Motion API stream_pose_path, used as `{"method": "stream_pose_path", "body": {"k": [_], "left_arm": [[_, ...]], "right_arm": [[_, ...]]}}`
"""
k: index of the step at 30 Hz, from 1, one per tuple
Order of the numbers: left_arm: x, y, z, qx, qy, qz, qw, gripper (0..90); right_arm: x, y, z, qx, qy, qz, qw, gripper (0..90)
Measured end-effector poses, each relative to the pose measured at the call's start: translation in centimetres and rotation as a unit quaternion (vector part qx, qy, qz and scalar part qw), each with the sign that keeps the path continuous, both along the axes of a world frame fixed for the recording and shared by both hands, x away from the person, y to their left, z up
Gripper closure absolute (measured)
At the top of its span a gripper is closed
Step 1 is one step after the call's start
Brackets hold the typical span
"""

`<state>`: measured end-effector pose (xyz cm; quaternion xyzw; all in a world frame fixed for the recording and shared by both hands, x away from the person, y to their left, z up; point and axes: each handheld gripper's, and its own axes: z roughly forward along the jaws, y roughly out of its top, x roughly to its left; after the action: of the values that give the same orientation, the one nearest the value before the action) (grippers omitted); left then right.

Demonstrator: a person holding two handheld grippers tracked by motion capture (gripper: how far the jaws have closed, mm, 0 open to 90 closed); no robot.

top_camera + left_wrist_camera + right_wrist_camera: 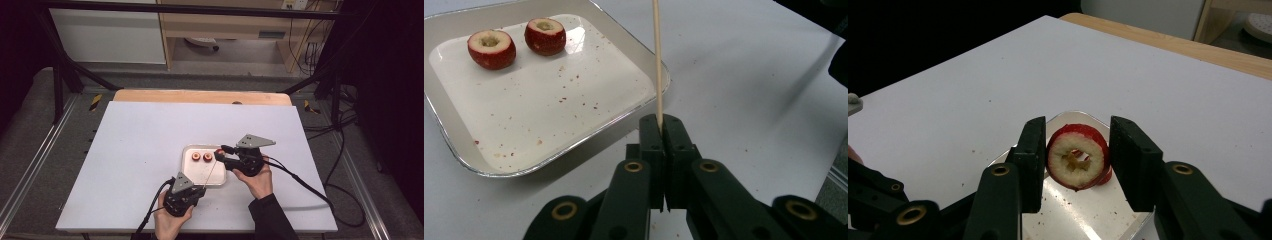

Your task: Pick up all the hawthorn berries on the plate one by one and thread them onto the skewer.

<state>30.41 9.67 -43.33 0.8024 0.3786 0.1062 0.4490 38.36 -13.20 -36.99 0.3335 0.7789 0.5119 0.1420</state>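
Skewer (656,60) rises from the clenched left hand-held gripper (663,120); the right hand-held gripper (1075,155) grasps a cored fruit (1078,156).

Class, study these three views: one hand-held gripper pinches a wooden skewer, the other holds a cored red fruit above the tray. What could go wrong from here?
1. The skewer is thin and clamped at its lower end by the left hand-held gripper, so it could bend or snap when pushed.
2. The right hand-held gripper holds the round cored fruit by its sides; it might slip or twist.
3. A dropped fruit could knock the two fruits in the tray.
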Motion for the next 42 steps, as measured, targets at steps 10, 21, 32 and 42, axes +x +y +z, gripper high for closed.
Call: {"method": "stream_pose_path", "body": {"k": [10,21,32,42], "left_arm": [[-0.2,0.4,0.0,0.018,-0.028,-0.017,0.9993,89.0],[-0.3,1.4,0.5,0.025,-0.039,-0.039,0.9982,89.1],[-0.2,1.3,0.6,-0.021,-0.012,-0.009,0.9997,89.0],[-0.5,1.5,0.3,-0.034,0.005,-0.006,0.9994,89.0]], "right_arm": [[-0.2,-0.2,0.3,0.000,0.003,0.018,0.9998,60.3],[-0.3,-0.5,0.7,-0.005,0.007,0.043,0.9991,60.4],[-0.3,-0.4,0.6,0.009,-0.002,0.024,0.9997,60.5],[-0.4,-0.9,0.9,0.013,-0.027,0.003,0.9995,60.5]]}}
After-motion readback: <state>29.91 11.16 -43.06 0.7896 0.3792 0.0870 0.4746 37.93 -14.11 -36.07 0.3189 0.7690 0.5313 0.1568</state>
